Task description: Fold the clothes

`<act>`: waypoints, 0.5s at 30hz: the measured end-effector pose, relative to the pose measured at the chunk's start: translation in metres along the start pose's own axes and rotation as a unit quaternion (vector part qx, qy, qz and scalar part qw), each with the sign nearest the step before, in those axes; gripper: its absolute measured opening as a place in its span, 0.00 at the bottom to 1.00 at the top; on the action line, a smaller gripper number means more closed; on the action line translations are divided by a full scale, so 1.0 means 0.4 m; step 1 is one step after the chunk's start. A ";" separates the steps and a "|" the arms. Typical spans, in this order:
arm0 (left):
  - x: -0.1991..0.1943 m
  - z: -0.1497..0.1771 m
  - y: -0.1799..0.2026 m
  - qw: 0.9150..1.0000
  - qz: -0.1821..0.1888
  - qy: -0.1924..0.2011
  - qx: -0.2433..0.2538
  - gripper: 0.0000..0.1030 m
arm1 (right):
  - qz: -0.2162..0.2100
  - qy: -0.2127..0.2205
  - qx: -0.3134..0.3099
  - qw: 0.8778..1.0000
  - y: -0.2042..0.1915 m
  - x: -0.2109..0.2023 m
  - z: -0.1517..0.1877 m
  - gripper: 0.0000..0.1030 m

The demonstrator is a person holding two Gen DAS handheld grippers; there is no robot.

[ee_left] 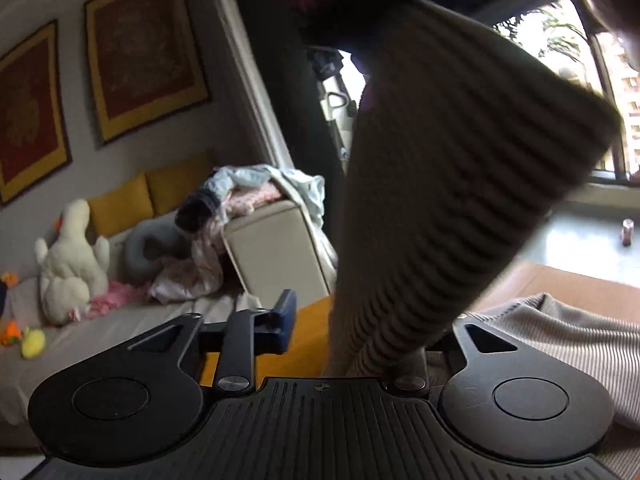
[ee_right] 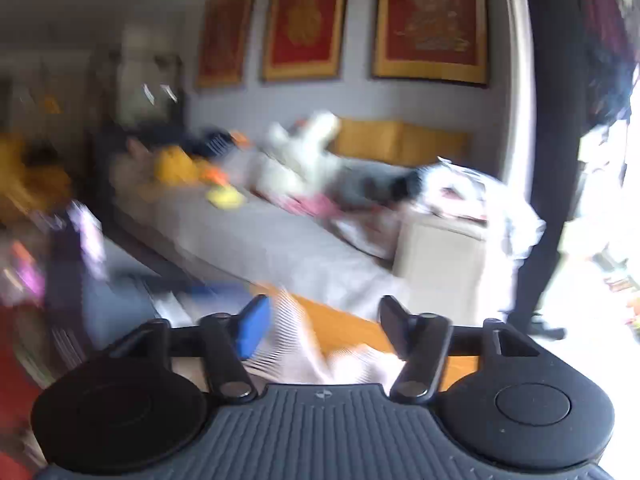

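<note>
A ribbed beige garment (ee_left: 460, 184) rises in a broad, blurred column in front of the left wrist camera, its lower end bunched down at the left gripper (ee_left: 352, 332). The blue-padded left finger (ee_left: 286, 318) stands in plain sight just left of the fabric, while the opposite finger is buried under the cloth, so whether the pads actually pinch the garment cannot be told from this view. More of the same ribbed knit lies spread at lower right, on an orange-topped wooden table (ee_left: 560, 280).

In the right wrist view, heavily smeared by motion, the right gripper (ee_right: 324, 324) stands released: its blue pad (ee_right: 252, 332) and its dark finger (ee_right: 394, 320) are set well apart, with a pale fold of the ribbed cloth (ee_right: 304, 344) lying between and below them, pressed by neither. The orange tabletop (ee_right: 344, 328) shows under the fabric.

Behind, both cameras take in a grey daybed (ee_left: 120, 328) along the wall, yellow cushions (ee_left: 124, 206) at its back, and a white plush toy (ee_left: 72, 260) sitting on it beside a grey neck pillow (ee_left: 152, 248). A cream box (ee_left: 276, 248) near the bed's end carries a heap of unfolded laundry (ee_left: 256, 188) in pale blue, pink and white. Red-and-gold framed pictures (ee_right: 432, 20) hang on the grey wall above. A bright window (ee_left: 560, 40) fills the upper right of the left view.
</note>
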State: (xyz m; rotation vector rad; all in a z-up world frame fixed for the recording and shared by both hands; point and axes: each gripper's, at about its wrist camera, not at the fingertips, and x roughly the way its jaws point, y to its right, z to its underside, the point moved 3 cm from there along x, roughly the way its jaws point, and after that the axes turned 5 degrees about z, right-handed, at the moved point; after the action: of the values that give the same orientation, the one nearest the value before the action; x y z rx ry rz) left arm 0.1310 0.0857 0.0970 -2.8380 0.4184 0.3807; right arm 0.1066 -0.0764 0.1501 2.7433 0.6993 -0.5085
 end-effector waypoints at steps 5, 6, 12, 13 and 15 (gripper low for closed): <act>0.061 0.014 -0.196 0.994 -0.077 -0.025 -0.076 0.15 | 0.000 -0.121 -0.022 0.992 -0.025 0.155 0.203 0.62; 0.068 0.017 -0.231 0.992 -0.084 -0.031 -0.094 0.15 | 0.005 -0.129 -0.033 0.991 -0.020 0.174 0.223 0.60; 0.104 0.069 -0.407 0.978 -0.119 -0.069 -0.160 0.14 | 0.005 -0.128 0.038 0.991 0.156 0.179 0.188 0.04; 0.115 0.078 -0.426 0.976 -0.119 -0.075 -0.168 0.14 | 0.029 -0.110 0.040 0.993 0.198 0.176 0.165 0.04; 0.132 0.095 -0.445 0.973 -0.122 -0.083 -0.177 0.12 | 0.092 -0.082 0.059 0.991 0.303 0.185 0.135 0.04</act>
State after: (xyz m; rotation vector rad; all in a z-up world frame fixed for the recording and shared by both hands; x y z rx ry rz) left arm 0.2271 0.2484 0.0823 -3.1133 -0.0406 0.6958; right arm 0.2138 -0.1672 0.0921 2.7972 0.3830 -0.7440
